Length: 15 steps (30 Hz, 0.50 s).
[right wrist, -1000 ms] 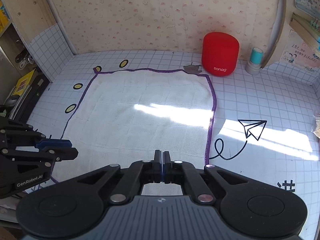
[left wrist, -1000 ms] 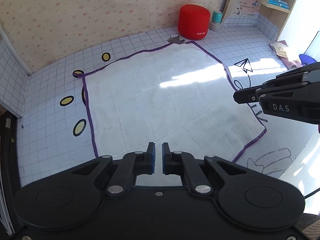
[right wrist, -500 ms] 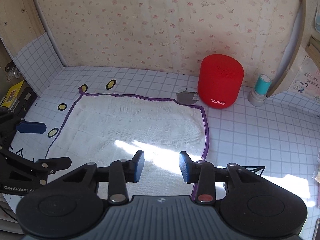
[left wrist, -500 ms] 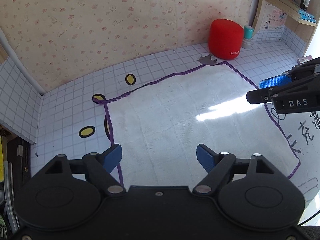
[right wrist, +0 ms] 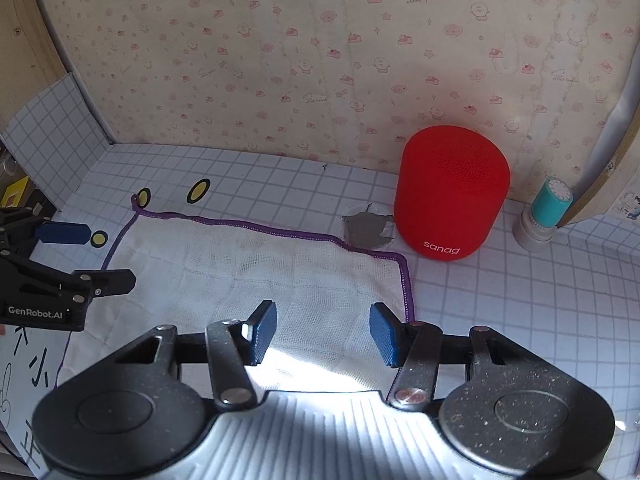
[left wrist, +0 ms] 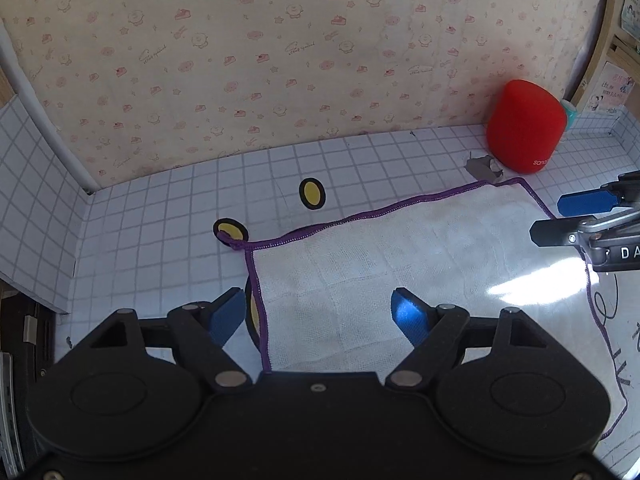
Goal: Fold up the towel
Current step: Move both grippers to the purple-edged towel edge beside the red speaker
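My left gripper (left wrist: 318, 314) hangs over the left edge of the white towel (left wrist: 420, 276). Its blue fingers (left wrist: 226, 314) are closing a little, but they are apart and grasp nothing. My right gripper (right wrist: 322, 334) hangs over the towel's far right corner. Its fingers (right wrist: 262, 332) are opening, with nothing held. The towel lies flat on the checked bench (left wrist: 160, 216), its purple edge showing. Only my right view shows the name on the red speaker (right wrist: 450, 192) and the whole teal stamp (right wrist: 544, 212) beside it. Only my left view shows the towel's near right edge and the black drawn lines beside it.
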{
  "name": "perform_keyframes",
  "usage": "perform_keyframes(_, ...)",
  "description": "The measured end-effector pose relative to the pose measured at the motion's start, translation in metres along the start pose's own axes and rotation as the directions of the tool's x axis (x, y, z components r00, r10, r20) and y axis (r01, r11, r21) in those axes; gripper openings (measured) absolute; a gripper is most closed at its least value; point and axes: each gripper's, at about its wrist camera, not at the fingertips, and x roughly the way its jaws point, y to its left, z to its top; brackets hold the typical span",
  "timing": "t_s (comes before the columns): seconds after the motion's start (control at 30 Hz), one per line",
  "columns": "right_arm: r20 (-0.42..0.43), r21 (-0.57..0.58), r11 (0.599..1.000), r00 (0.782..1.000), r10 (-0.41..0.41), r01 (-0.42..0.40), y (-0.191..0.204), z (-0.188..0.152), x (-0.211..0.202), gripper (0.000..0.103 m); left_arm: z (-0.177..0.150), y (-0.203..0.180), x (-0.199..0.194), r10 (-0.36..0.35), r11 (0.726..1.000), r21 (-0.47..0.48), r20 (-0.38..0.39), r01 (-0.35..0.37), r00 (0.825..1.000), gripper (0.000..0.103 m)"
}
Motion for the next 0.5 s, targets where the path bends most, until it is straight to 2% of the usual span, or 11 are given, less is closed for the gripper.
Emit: perform_keyframes(0.5,-0.005,0.014,1.0,1.0,-0.02,0.02,-0.016,0.019,0.03,0.052,0.011,0.018,0.023,-0.005,1.0,-0.031,0.003,0.005,1.0,0.074)
